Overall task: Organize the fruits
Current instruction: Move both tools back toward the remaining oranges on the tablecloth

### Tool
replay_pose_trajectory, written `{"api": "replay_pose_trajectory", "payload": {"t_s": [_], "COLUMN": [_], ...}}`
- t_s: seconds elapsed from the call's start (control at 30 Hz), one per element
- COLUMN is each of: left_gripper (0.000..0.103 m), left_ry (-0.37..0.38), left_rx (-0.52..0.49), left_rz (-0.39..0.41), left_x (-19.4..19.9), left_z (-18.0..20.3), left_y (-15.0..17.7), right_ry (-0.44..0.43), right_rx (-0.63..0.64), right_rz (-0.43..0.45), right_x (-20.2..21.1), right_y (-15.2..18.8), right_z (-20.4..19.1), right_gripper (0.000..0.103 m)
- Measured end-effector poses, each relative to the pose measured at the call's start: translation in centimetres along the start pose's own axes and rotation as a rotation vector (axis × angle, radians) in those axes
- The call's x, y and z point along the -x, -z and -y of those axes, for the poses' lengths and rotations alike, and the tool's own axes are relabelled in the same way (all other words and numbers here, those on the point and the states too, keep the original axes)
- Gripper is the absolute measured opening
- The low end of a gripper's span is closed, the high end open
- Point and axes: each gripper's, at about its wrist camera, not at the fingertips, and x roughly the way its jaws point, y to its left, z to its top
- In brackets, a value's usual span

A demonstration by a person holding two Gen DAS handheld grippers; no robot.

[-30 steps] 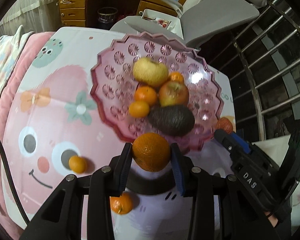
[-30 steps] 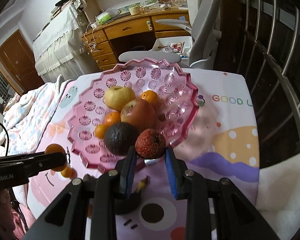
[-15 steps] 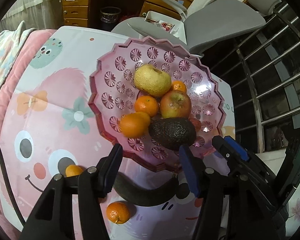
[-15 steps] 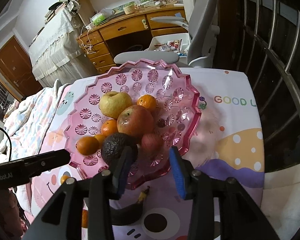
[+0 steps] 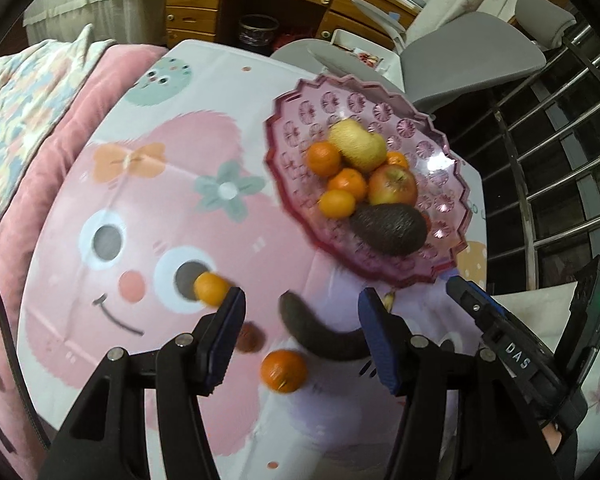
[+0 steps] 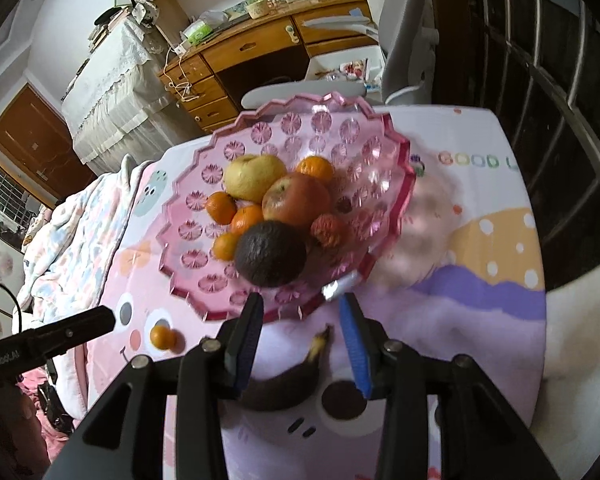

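Cartoon-print cloth (image 5: 100, 184) over the counter, wooden desk (image 6: 256, 52) behind. Pink glass bowl (image 6: 384, 148) on cloth, filled: avocado (image 6: 270, 254), apple (image 6: 296, 199), pear (image 6: 254, 177), several oranges, lychee (image 6: 329, 230). Loose on cloth: orange (image 5: 283, 370), second orange (image 5: 209, 289), blackened banana (image 5: 320, 330). Left gripper (image 5: 302, 330) above the loose fruit, jaws spread wide, holding nothing. Right gripper (image 6: 302, 344) over banana near bowl rim, jaws apart, empty.
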Motion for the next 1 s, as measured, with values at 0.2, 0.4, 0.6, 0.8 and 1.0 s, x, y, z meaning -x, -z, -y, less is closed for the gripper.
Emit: {"api": "replay_pose_trajectory", "payload": {"t_s": [0.2, 0.4, 0.6, 0.8, 1.0], "left_gripper": [0.057, 0.057, 0.057, 0.057, 0.057], "left_ry": [-0.011, -0.041, -0.069, -0.077, -0.050], "left_rx": [0.030, 0.041, 0.032, 0.005, -0.061], "left_rz": [-0.017, -0.029, -0.027, -0.020, -0.033], "left_x": [0.5, 1.1, 1.5, 1.3, 0.6], "left_z": [-2.7, -5.8, -9.1, -12.7, -15.8], "left_y": [2.3, 4.2, 4.7, 3.9, 2.2], "right_ry": [0.019, -0.002, -0.036, -0.035, -0.031], "right_rx": [-0.066, -0.165, -0.280, -0.452, -0.591], "right_rz": [-0.051, -0.109, -0.162, -0.153, -0.151], "right_x": [-0.1, -0.6, -1.4, -1.6, -2.3], "right_y": [2.2, 4.5, 6.6, 8.9, 10.4], "right_z": [0.5, 0.5, -0.3, -1.7, -3.7], "right_gripper": [0.040, 0.045, 0.053, 0.054, 0.054]}}
